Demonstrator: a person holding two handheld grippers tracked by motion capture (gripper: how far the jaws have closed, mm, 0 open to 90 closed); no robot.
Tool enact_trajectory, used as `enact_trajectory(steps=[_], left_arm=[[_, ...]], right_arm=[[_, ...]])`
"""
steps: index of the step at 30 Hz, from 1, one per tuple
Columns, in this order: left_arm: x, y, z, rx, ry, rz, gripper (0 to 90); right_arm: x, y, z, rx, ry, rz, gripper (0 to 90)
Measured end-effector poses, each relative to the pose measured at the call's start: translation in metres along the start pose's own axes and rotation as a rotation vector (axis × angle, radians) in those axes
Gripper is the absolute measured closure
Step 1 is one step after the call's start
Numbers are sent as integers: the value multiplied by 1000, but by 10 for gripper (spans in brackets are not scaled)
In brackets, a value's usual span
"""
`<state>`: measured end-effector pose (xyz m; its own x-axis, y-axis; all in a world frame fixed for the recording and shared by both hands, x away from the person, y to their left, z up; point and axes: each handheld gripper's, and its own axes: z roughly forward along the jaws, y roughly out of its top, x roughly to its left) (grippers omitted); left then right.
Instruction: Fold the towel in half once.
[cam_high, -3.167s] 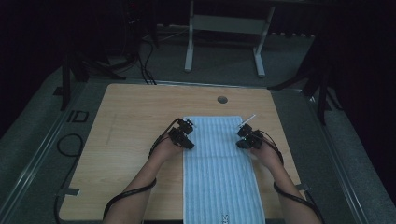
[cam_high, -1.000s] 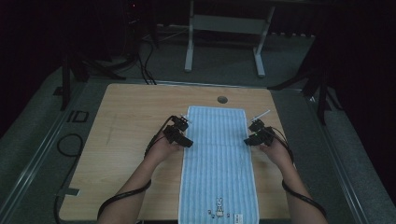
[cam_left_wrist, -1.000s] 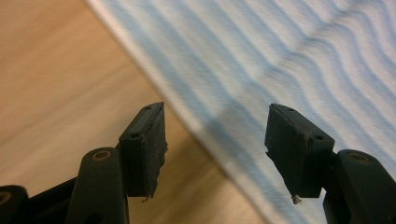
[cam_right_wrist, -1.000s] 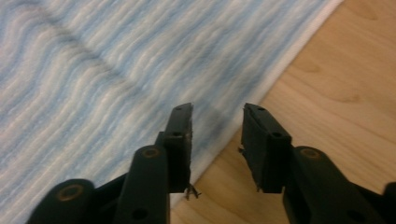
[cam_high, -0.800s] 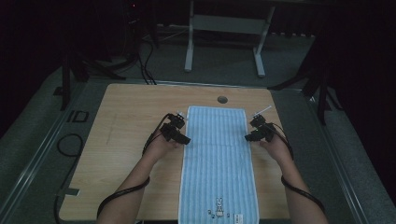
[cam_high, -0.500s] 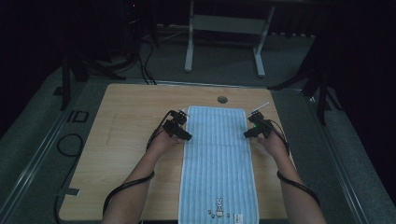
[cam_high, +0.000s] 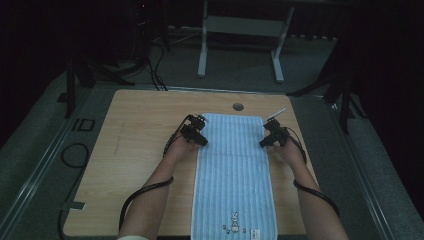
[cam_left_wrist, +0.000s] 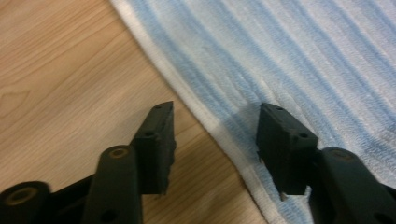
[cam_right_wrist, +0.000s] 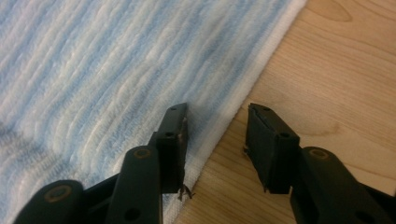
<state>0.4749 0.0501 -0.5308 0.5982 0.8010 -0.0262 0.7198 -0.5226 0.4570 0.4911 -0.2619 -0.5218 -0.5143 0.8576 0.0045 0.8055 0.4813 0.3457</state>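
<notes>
Your blue striped towel (cam_high: 232, 175) lies flat, lengthwise down the table (cam_high: 135, 150) middle. Your left gripper (cam_left_wrist: 215, 140) is spread wide, straddling the towel's white left hem; your right gripper (cam_right_wrist: 217, 140) likewise on the right hem, prob. not touching yet. Bare wood w/ room outside both edges.

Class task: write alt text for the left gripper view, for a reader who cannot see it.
The left gripper, jaws open, straddles the white edge of a blue-and-white striped towel: one jaw over the towel, the other over the wooden table. The towel lies flat.
</notes>
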Motion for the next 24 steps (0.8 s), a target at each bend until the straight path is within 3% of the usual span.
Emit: enact_trajectory(steps=[3,6,7,9,12,14,19,20,21,24], left_arm=[[-3,-1,0,-13,-9,7,585],[-4,-1,-1,-16,-24,13,748],[-5,-2,-1,-18,-60,13,823],[-3,-4,-1,-31,-80,5,862],[-1,-6,-1,-35,-91,0,875],[-4,-7,-5,-12,-47,25,879],[-4,-14,-26,-47,-48,32,879],[-3,-17,-35,-54,-79,19,879],[-4,-18,-40,-63,-75,28,878],[-10,-26,-60,-89,-92,51,877]], right_arm=[[4,1,0,1,2,-25,681],[7,1,0,-4,1,-38,751],[10,1,0,-6,2,-47,837],[12,1,0,-6,-3,-63,862],[18,1,1,-3,-42,-103,874],[23,3,0,11,-80,-126,878],[25,0,-25,-55,-37,-121,878],[25,-1,-32,-67,-30,-121,878],[26,-4,-45,-103,-30,-140,878],[32,-11,-63,-125,-10,-169,878]])
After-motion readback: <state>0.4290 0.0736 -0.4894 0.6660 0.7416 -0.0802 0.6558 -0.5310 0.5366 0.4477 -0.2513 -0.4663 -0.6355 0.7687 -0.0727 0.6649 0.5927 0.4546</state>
